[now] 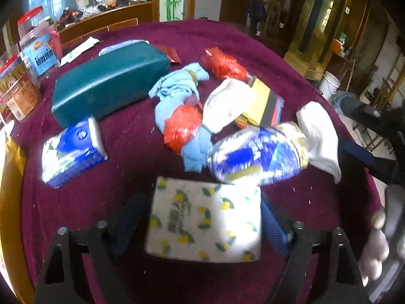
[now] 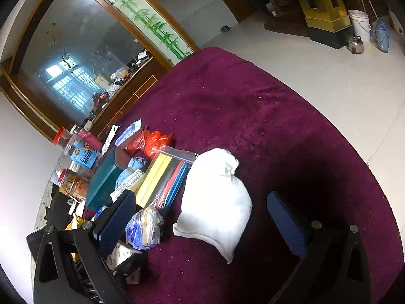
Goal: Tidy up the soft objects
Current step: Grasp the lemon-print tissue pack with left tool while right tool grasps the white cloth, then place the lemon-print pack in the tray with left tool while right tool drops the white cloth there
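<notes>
In the left wrist view my left gripper (image 1: pixel 202 217) is shut on a white tissue pack with a lemon print (image 1: pixel 205 220) and holds it just above the maroon tablecloth (image 1: pixel 131 136). Beyond it lie a blue and white tissue pack (image 1: pixel 71 149), a blue and gold plastic bag (image 1: pixel 255 154), a light blue cloth (image 1: pixel 177 91), two red plastic bags (image 1: pixel 182 124), a white cloth (image 1: pixel 319 136) and a white bundle (image 1: pixel 225 103). In the right wrist view my right gripper (image 2: pixel 202 217) is open, its jaws on either side of the white cloth (image 2: pixel 215 202), which lies on the tablecloth.
A dark green box (image 1: pixel 108 81) lies at the back left. Clear snack jars with red lids (image 1: pixel 38 48) stand at the left edge. A zip bag of coloured foam strips (image 2: pixel 162 182) lies beside the white cloth. The table's right half (image 2: pixel 291 126) is bare maroon cloth.
</notes>
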Motion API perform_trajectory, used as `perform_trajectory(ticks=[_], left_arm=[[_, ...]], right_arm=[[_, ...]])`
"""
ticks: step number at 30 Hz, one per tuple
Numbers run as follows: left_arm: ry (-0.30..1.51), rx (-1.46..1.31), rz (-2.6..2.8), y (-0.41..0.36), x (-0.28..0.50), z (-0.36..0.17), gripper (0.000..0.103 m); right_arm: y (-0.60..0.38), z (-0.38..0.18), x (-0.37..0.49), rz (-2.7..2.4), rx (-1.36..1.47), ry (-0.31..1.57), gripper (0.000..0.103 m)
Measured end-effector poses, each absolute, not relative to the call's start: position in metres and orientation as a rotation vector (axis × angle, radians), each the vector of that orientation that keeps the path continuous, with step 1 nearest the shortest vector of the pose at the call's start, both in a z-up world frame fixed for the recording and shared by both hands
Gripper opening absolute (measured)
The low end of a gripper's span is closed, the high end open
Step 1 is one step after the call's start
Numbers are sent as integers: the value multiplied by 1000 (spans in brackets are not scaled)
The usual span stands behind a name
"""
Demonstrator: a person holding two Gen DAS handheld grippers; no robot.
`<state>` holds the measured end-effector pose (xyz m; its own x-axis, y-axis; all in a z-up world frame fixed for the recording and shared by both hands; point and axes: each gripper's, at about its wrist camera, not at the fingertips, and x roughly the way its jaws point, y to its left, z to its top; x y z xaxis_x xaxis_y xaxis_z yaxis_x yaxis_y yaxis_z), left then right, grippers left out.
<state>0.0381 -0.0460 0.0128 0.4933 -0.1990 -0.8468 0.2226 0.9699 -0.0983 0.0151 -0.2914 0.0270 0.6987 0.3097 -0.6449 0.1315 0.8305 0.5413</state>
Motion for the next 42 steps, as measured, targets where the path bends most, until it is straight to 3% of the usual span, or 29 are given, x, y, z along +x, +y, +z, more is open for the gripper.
perform_trajectory(ticks=[7, 18, 24, 25, 26, 36, 42], left_arm=[[1020, -45, -289, -11, 8, 27, 77], [974, -210, -283, 45, -64, 53, 77], [931, -234, -276, 69, -89, 66, 77], [920, -246, -272, 75, -93, 69, 77], [913, -259, -266, 81, -96, 70, 77], [837, -397, -108, 185, -133, 79, 77], [844, -450, 36, 252, -144, 66, 77]], right_arm=[[-300, 22, 15, 67, 625, 809, 103], [-271, 17, 25, 65, 441, 866, 102], [-265, 16, 24, 55, 390, 866, 63], [-264, 15, 25, 74, 393, 867, 32], [-262, 12, 26, 107, 402, 887, 9], [-263, 55, -16, 77, 379, 770, 9], [-211, 98, -34, 219, 316, 743, 9]])
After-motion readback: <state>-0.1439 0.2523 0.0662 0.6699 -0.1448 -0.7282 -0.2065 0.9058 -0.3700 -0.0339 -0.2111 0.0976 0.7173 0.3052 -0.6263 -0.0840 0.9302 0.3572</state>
